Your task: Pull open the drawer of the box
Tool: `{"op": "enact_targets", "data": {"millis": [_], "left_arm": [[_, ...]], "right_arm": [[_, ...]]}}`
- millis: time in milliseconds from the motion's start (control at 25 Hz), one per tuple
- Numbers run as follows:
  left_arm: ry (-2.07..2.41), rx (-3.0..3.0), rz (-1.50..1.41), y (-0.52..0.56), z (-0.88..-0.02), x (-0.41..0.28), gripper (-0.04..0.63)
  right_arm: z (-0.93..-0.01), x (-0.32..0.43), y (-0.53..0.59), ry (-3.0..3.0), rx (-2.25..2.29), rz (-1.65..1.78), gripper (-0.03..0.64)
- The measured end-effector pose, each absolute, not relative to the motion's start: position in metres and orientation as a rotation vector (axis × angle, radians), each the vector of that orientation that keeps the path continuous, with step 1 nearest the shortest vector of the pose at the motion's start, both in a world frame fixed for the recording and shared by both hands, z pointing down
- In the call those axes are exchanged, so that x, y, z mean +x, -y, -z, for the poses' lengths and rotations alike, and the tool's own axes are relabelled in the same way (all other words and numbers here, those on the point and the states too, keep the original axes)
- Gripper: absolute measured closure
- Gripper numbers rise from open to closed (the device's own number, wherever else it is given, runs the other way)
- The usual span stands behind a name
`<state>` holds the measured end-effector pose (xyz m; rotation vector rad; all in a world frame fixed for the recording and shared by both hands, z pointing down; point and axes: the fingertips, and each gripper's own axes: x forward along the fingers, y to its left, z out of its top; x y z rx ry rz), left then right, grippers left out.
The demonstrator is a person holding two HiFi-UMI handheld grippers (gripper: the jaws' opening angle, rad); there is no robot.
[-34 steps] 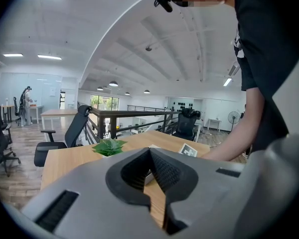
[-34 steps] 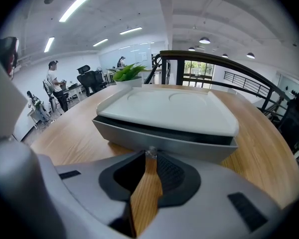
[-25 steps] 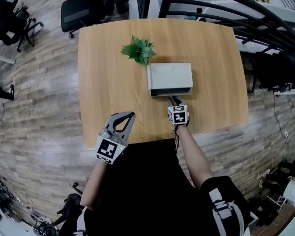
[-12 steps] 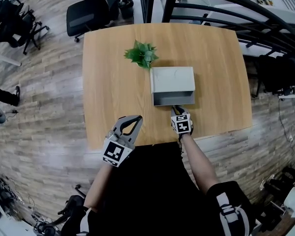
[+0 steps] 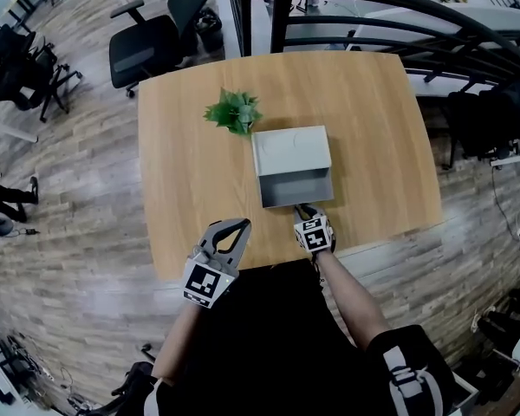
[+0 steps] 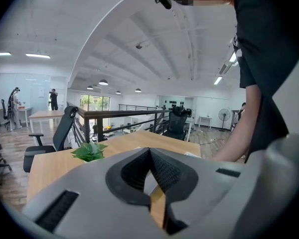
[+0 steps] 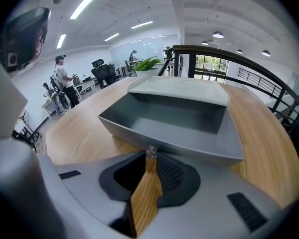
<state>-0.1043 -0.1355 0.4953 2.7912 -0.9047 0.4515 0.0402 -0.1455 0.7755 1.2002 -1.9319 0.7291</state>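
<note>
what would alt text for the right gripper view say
The right tool, jaws closed on the small knob, holds an empty grey drawer pulled out of its box on a wooden table. A plant stands behind.

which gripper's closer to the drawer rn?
Right. The right gripper is at the drawer's front, shut on its knob. The left gripper hangs apart to the drawer's left, over the table's near edge, shut on nothing.
</note>
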Motion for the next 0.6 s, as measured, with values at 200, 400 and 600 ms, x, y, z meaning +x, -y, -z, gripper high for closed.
{"op": "enact_targets", "data": {"millis": [200, 400, 600], "left_arm": [[0.9, 2.794, -0.458, 0.131, -0.494, -0.098, 0.572], [0.893, 2.786, -0.444, 0.12, -0.499, -0.095, 0.572], [0.886, 2.785, -0.443, 0.115, -0.502, -0.095, 0.572]], "right_arm": [[-0.78, 0.045, 0.136, 1.935, 1.189, -0.72, 0.537], [-0.776, 0.038, 0.128, 1.961, 1.168, -0.7, 0.538], [-0.773, 0.035, 0.127, 1.964, 1.182, -0.7, 0.538]]}}
